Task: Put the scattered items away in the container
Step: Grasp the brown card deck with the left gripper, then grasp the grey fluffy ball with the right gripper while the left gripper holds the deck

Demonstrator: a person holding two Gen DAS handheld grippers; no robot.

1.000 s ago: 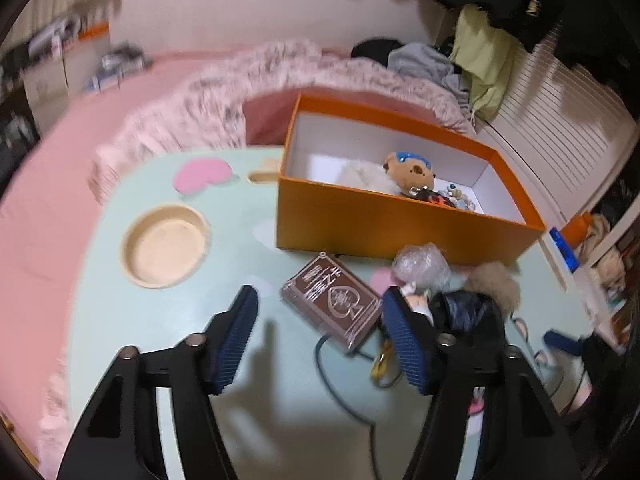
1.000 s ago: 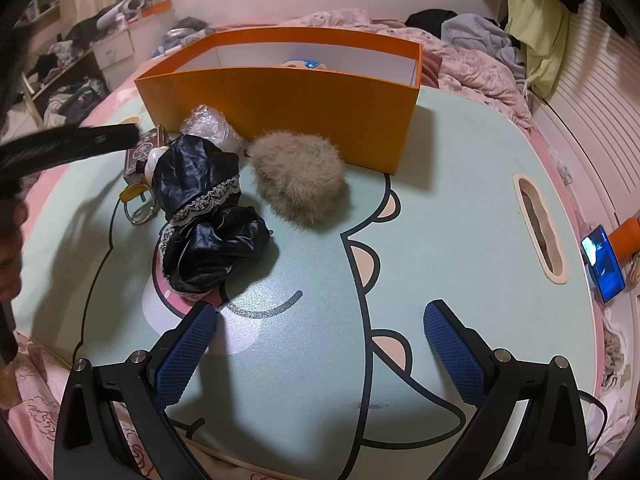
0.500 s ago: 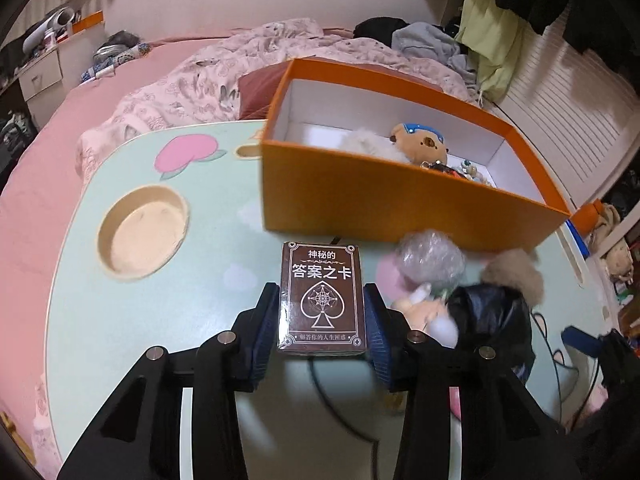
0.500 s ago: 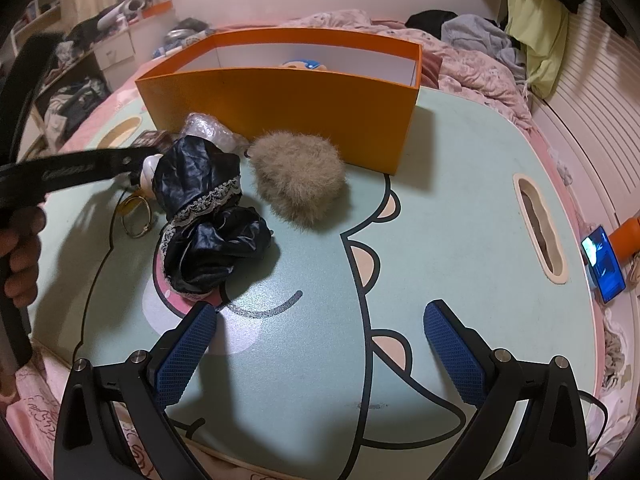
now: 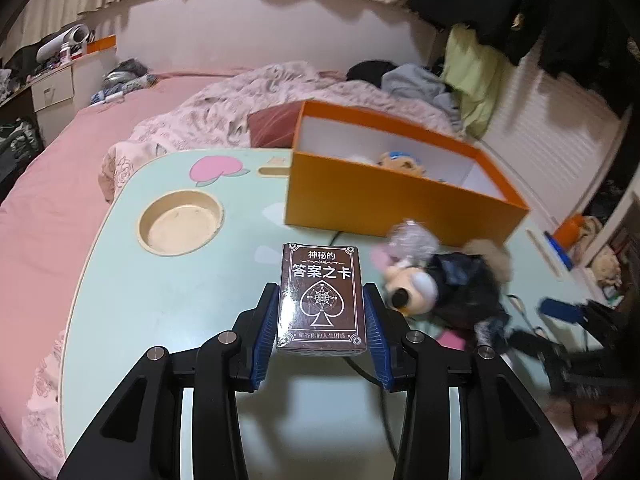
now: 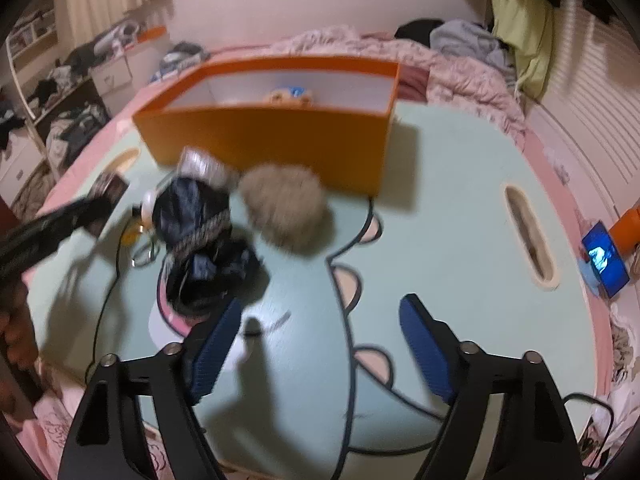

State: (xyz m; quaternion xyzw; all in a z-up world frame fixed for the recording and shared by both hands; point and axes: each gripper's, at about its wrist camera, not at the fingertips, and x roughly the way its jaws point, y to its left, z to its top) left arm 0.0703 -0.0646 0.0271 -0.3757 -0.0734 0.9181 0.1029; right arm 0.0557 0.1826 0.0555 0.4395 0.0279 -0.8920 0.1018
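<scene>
Scattered items lie on a pale mint desk (image 6: 460, 208) printed with a cartoon animal outline, standing on a bed with a pink sheet (image 5: 60, 184) and a crumpled floral duvet (image 5: 240, 100). The orange box (image 5: 392, 204), white inside, sits at the upper centre of both views with a small plush toy (image 5: 400, 160) already in it. In the left wrist view the left claw (image 5: 322, 320) is pinching a brown card deck (image 5: 322, 296) between its blue pads at mid-frame, in front of the box. A round recessed cup holder (image 5: 180, 224) is at mid-left of the desk. At right of that view, blurred, are a doll in black clothing (image 5: 448, 288) and a crinkly clear wrapper (image 5: 412, 236). In the right wrist view the right claw (image 6: 320, 348) hangs spread over bare desk with nothing between its pads, its jaws having just been narrowing; a beige fluffy ball (image 6: 284, 208) touches the box front. A clothes pile (image 5: 420, 80) and white slatted wall (image 6: 592, 112) fill the upper right.
</scene>
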